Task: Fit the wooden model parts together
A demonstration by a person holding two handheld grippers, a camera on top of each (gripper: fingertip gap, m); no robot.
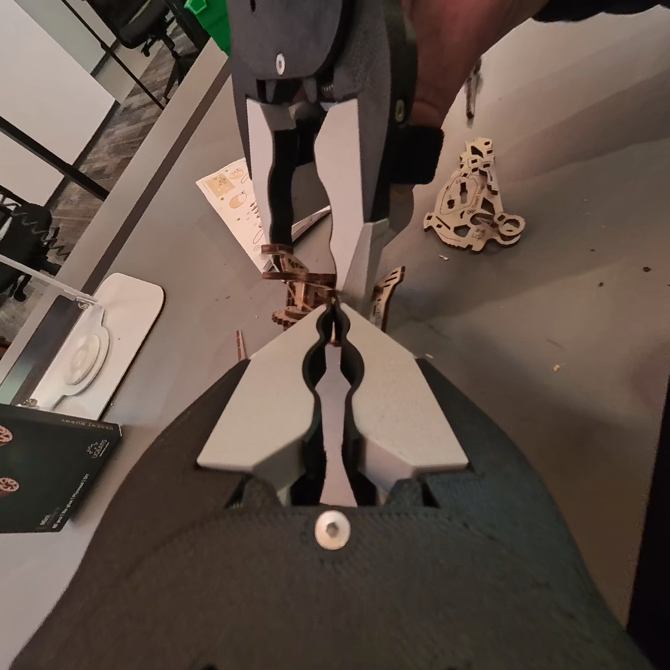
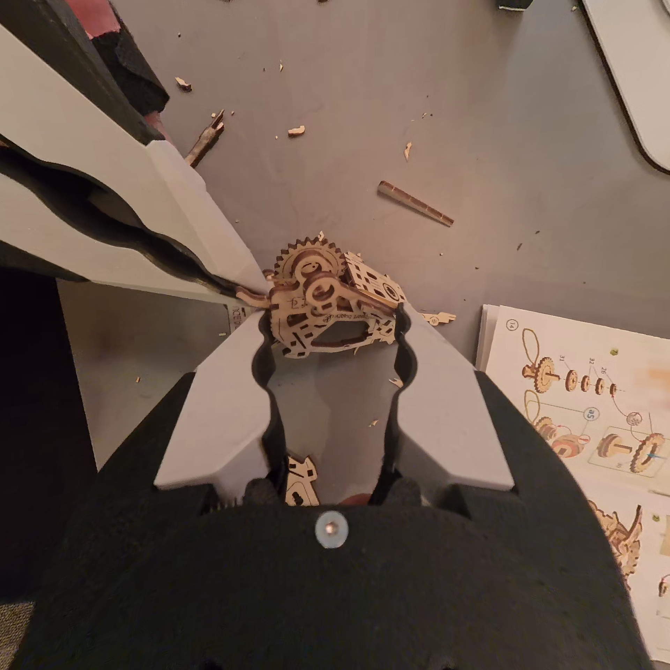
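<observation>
My right gripper (image 2: 331,319) is shut on the wooden model (image 2: 326,301), a small laser-cut assembly with a toothed gear on top, gripping its two sides just above the grey table. My left gripper (image 1: 331,313) is shut on a small wooden part (image 1: 334,331) pinched at its very tips. In the right wrist view this part (image 2: 250,296) touches the model's left edge, with the left gripper (image 2: 232,286) coming in from the left. In the left wrist view the right gripper (image 1: 308,268) comes down from above with the model (image 1: 302,290) between its fingers.
An instruction booklet (image 2: 580,417) lies to the right. A wooden stick (image 2: 415,203), a dark wooden piece (image 2: 206,139) and chips lie on the table. A punched-out wooden sheet (image 1: 475,203), a white pad (image 1: 105,337) and a black box (image 1: 54,467) sit nearby. Both grippers' tips are close together, under 4 cm apart.
</observation>
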